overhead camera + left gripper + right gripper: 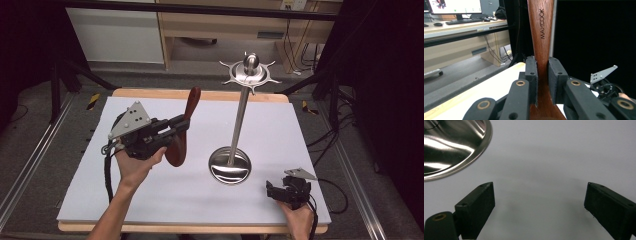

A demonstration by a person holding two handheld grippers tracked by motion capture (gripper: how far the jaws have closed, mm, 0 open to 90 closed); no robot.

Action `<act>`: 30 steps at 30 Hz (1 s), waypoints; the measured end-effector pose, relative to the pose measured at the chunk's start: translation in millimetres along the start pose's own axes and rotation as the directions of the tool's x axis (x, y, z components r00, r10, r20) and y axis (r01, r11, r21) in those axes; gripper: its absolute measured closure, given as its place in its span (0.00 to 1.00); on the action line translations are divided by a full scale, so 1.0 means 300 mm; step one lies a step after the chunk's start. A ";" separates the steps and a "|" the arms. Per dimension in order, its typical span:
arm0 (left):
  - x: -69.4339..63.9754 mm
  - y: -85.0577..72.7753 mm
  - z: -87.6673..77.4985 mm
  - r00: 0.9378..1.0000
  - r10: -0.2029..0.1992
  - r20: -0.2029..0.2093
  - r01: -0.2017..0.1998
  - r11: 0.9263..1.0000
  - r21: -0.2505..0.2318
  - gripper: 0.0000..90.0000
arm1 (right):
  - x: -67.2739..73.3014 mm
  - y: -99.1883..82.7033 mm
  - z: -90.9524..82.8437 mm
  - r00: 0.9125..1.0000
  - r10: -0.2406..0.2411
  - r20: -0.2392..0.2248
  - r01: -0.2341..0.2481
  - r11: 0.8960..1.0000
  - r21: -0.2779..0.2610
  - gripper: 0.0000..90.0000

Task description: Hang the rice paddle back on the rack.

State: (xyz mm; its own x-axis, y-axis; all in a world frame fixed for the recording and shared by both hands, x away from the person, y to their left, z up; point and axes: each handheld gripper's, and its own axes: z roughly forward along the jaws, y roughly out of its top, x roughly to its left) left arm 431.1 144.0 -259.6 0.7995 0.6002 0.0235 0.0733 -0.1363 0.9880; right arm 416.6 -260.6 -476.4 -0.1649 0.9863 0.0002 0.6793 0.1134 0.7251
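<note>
A dark wooden spoon (186,125) is held upright above the left half of the white mat, its handle pointing up and its bowl hanging low. My left gripper (179,124) is shut on it; in the left gripper view the wooden spoon's handle (541,37), marked MAXCOOK, rises between the two pads (532,75). A steel utensil stand (239,122) with a round base (230,165) and a hooked crown (250,72) stands mid-table. My right gripper (272,190) rests open near the front right, just right of the steel base (451,147), with nothing between its fingers.
The white mat (150,200) covers a wooden table (150,93). Black frame legs and cables lie on the floor at both sides. A wooden bench stands behind the table.
</note>
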 end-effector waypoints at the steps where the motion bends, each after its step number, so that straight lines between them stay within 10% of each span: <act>1: -0.005 0.007 0.010 1.000 0.004 0.003 -0.004 1.000 0.000 0.87 | 0.000 0.000 -0.001 1.000 -0.001 0.000 0.001 1.000 -0.001 0.11; 30: -0.034 0.066 0.085 1.000 0.006 0.029 -0.006 1.000 -0.018 0.87 | -0.001 0.001 -0.002 1.000 0.004 0.000 -0.004 1.000 -0.003 0.11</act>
State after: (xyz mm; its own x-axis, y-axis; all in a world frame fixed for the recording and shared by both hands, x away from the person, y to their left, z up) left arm 439.6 115.2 -244.2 0.8171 0.5760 0.0250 0.0582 -0.1255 0.9904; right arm 416.4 -261.0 -475.7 -0.1626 0.9867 0.0032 0.6775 0.1093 0.7273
